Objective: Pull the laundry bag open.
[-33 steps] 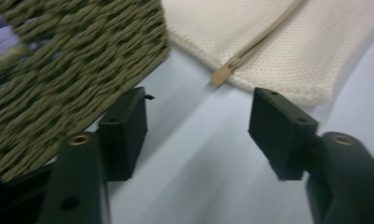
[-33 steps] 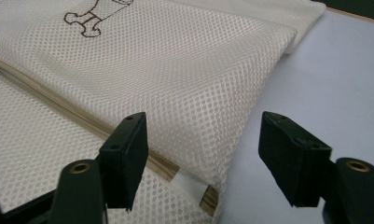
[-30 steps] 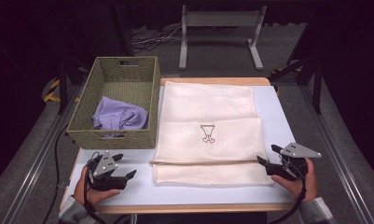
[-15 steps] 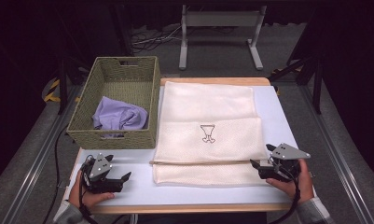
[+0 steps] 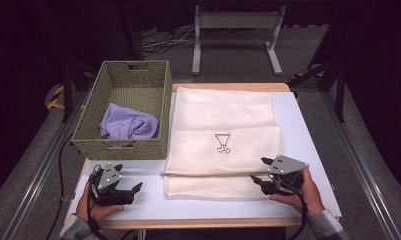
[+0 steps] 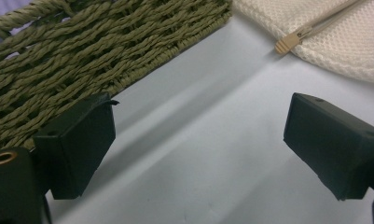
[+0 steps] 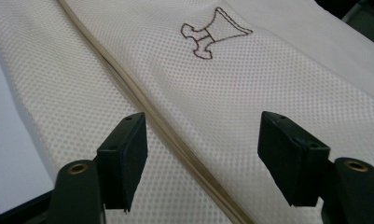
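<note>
A cream mesh cloth (image 5: 223, 115) lies folded on the white table (image 5: 308, 130), with a small brown emblem (image 5: 222, 143) at its middle. A tan edge strip (image 5: 208, 174) runs across its front fold. My right gripper (image 5: 258, 170) hovers over the cloth's front right part, pointing left. In the right gripper view the right gripper (image 7: 203, 154) is open; its jaws have just been closing, with the strip (image 7: 142, 107) on the cloth (image 7: 268, 70) passing under the gap, untouched by the pads. My left gripper (image 5: 129, 177) rests at the front left, open. Its jaws (image 6: 198, 140) have just been opening over bare table.
A woven olive basket (image 5: 120, 147) stands at the left back and holds a lavender cloth (image 5: 128, 125). Its wall (image 6: 82, 51) is close to my left gripper. The strip's tan end (image 6: 287, 42) lies just beyond it. A metal stand (image 5: 235, 22) is behind the table.
My right gripper has moved left along the front of the cloth and now sits over its folded edge. The left gripper has stayed in place, its jaws a little wider.
</note>
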Demonstrator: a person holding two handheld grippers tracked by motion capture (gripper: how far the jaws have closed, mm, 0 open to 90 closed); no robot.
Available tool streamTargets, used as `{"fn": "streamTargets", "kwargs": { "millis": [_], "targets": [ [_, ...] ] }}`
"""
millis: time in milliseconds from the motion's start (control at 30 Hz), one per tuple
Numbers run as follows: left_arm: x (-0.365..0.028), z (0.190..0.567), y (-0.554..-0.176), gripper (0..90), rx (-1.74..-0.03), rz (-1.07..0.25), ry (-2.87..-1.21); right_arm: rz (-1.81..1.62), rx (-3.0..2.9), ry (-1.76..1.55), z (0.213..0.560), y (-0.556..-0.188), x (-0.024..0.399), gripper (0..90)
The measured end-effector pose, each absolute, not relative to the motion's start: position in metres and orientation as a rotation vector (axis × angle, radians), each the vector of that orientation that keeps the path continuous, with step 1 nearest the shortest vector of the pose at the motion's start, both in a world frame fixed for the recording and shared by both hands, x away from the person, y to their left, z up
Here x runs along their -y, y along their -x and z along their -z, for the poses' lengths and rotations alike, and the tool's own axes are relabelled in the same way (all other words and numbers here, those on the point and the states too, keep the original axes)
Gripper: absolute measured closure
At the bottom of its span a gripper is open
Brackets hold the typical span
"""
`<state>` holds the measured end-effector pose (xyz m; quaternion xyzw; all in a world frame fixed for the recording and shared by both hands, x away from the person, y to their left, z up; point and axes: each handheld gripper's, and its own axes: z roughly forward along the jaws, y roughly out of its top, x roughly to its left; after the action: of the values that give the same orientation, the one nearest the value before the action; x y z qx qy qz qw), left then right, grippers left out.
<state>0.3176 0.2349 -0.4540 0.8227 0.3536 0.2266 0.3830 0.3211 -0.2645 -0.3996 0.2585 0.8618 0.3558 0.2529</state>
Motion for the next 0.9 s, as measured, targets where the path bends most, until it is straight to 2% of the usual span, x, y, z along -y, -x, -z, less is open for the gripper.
{"fn": "streamTargets", "kwargs": {
  "millis": [200, 400, 633, 900],
  "targets": [
    [-0.235, 0.454, -0.317, 8.8, -0.905, -0.579, -2.098, -0.956, -2.449, -0.624, 0.403, -0.338, 0.229, 44.6],
    [-0.233, 0.453, -0.317, 9.1, -0.886, -0.577, -2.098, -0.891, -2.558, -0.558, 0.413, -0.352, 0.199, 43.5],
    [-0.231, 0.455, -0.317, 8.7, -0.881, -0.569, -2.116, -0.840, -2.618, -0.610, 0.424, -0.368, 0.187, 44.4],
    [-0.228, 0.456, -0.316, 8.5, -0.874, -0.562, -2.137, -0.910, -2.657, -0.761, 0.428, -0.385, 0.188, 51.5]
  ]
}}
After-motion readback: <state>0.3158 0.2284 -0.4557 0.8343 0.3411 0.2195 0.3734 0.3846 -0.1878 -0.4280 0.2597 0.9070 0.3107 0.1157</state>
